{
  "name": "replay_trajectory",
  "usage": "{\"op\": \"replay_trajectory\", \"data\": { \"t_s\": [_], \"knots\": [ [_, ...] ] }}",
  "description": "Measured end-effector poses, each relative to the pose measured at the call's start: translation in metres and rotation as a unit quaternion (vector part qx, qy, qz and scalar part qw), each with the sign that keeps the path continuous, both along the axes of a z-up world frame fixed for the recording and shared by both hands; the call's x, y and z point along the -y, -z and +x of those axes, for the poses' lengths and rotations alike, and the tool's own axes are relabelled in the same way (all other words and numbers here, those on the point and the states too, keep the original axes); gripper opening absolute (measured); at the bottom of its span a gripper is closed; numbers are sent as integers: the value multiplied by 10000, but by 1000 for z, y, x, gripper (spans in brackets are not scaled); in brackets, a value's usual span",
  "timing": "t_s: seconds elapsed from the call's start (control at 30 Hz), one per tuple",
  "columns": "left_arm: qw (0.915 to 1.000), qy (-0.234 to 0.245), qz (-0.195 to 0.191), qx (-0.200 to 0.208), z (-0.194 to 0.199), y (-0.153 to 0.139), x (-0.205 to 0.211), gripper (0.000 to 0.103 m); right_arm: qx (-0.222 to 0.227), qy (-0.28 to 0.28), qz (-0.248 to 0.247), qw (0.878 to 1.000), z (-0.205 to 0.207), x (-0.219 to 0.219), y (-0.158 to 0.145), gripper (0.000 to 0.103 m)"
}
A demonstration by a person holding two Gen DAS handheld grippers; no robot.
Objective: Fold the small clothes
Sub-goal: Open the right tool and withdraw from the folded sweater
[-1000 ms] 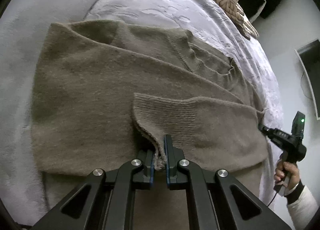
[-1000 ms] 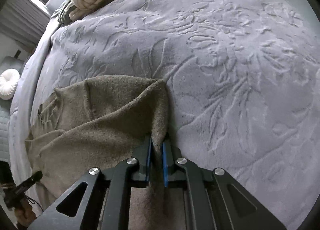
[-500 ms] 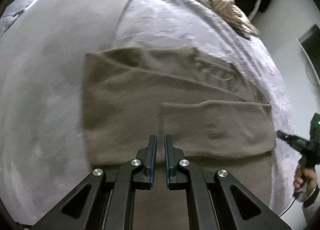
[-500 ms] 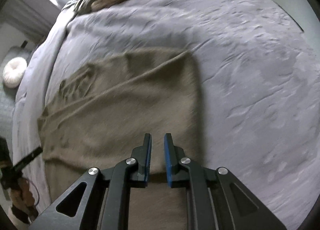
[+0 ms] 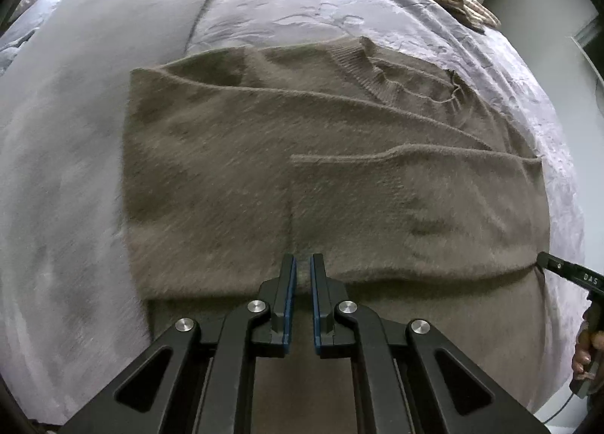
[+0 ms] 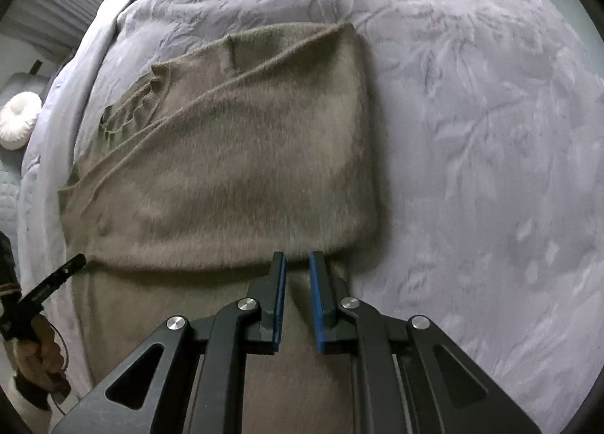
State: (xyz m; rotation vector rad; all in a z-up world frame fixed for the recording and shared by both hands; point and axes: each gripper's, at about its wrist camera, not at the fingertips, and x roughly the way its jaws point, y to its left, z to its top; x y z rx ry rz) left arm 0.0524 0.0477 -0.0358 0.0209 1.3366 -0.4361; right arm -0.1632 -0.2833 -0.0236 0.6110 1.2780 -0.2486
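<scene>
Both claws have let go: the left gripper [image 5: 302,264] and right gripper [image 6: 297,262] hover slightly parted, empty (a second ago each pinched fabric). Beyond, the sweater [image 5: 302,154] lies folded on the bedspread [image 6: 472,113]; another fold seems due.

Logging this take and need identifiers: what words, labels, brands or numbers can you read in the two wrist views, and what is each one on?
"DAS" - white letters on the black finger of the right gripper, at the right edge of the left wrist view.
Marking on the left gripper's black finger, seen in the right wrist view: too small and blurred to read.
Sweater and bedspread: no text visible.
</scene>
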Motion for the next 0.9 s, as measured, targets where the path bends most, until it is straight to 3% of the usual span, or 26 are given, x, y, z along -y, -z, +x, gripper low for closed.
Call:
{"op": "replay_trajectory", "data": {
  "t_s": [0.33, 0.4, 0.47, 0.53, 0.9],
  "knots": [
    [9992, 18, 291, -278, -29, -8, -12, 9, -206, 66, 256, 9994, -22, -25, -13, 16],
    [9988, 49, 440, -227, -37, -14, -14, 9, -218, 80, 301, 9993, -23, -32, -17, 21],
    [9979, 58, 613, -181, -43, -18, -15, 9, -226, 70, 304, 9993, -24, -39, -21, 36],
    [9971, 72, 746, -145, -47, -23, -18, 9, -200, 32, 281, 9994, -24, -45, -26, 44],
    [9952, -12, 975, -15, -71, -48, -38, 9, -189, -85, 264, 9994, -29, -65, -46, 51]
  ]
}}
